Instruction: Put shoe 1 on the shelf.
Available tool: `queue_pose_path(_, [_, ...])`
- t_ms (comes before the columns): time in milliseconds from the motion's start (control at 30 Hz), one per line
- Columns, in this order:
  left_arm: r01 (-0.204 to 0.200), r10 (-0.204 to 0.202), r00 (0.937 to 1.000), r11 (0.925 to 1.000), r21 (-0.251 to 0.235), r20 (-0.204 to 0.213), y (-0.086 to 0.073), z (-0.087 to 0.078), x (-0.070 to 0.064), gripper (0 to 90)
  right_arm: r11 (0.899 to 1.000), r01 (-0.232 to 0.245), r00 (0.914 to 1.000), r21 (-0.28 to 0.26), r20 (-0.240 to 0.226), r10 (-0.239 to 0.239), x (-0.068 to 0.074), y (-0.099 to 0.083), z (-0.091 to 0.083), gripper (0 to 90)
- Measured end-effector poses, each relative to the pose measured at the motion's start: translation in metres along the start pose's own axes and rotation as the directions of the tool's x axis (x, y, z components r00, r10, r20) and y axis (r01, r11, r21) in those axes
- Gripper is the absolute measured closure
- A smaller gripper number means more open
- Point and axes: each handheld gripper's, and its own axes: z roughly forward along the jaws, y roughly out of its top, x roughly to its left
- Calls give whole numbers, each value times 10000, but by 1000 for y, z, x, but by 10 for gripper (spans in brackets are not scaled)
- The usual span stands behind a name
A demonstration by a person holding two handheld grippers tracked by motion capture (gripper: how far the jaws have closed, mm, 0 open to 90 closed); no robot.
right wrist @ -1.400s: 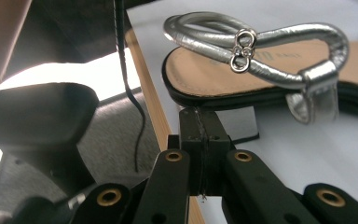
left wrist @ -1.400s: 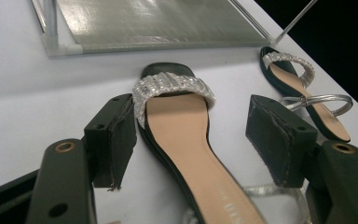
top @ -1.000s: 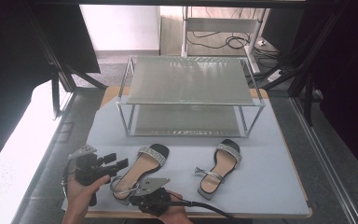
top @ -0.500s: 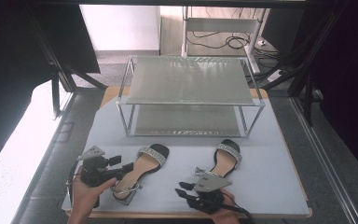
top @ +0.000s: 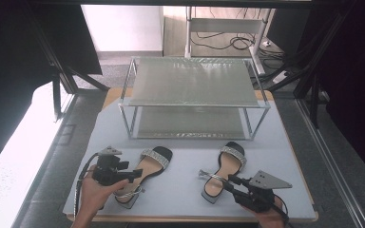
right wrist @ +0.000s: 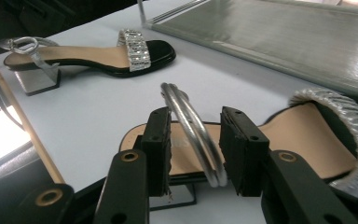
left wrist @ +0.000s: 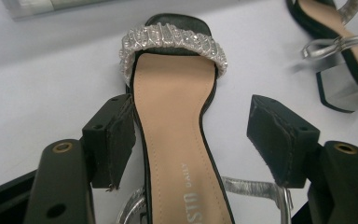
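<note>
Two black sandals with rhinestone toe bands and silver ankle straps lie on the grey mat. The left sandal (top: 148, 167) (left wrist: 175, 107) has my left gripper (top: 132, 172) (left wrist: 191, 116) open wide over its tan footbed, one pad on each side, apart from it. The right sandal (top: 225, 166) (right wrist: 303, 135) has my right gripper (top: 228, 183) (right wrist: 196, 135) at its heel end. Those jaws stand narrowly open around the upright silver ankle strap (right wrist: 189, 121), with a gap on the left pad's side. The right gripper view has the left sandal (right wrist: 98, 56) farther off.
A two-tier metal shelf rack (top: 195, 83) with mesh decks stands at the back of the mat (top: 180, 190), its lower deck (right wrist: 279, 37) just beyond the sandals. Bare mat lies between the two sandals. A hand holds each gripper at the table's front edge.
My right gripper has travelled from beside the left sandal's heel over to the right sandal and now straddles its ankle strap. The left gripper stayed over the left sandal, shifting slightly.
</note>
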Motion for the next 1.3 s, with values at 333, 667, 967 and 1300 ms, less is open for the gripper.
queue_pose_path(333, [-183,331,9964,9829,1832,-784,8,34,-6,321,9988,52,9999,483,139,-59,3,-7,7,584])
queue_pose_path(667, [248,225,9874,9555,2939,-1564,0,52,-7,339,9979,68,9996,639,252,-84,4,-9,10,573])
queue_pose_path(967, [135,373,9861,9532,3019,-1619,1,56,-10,418,9993,-67,9989,367,474,50,-1,-7,3,573])
queue_pose_path(1300, [225,-26,9957,9766,2140,-931,2,47,4,434,9989,-474,9956,-36,810,476,-12,-6,-9,573])
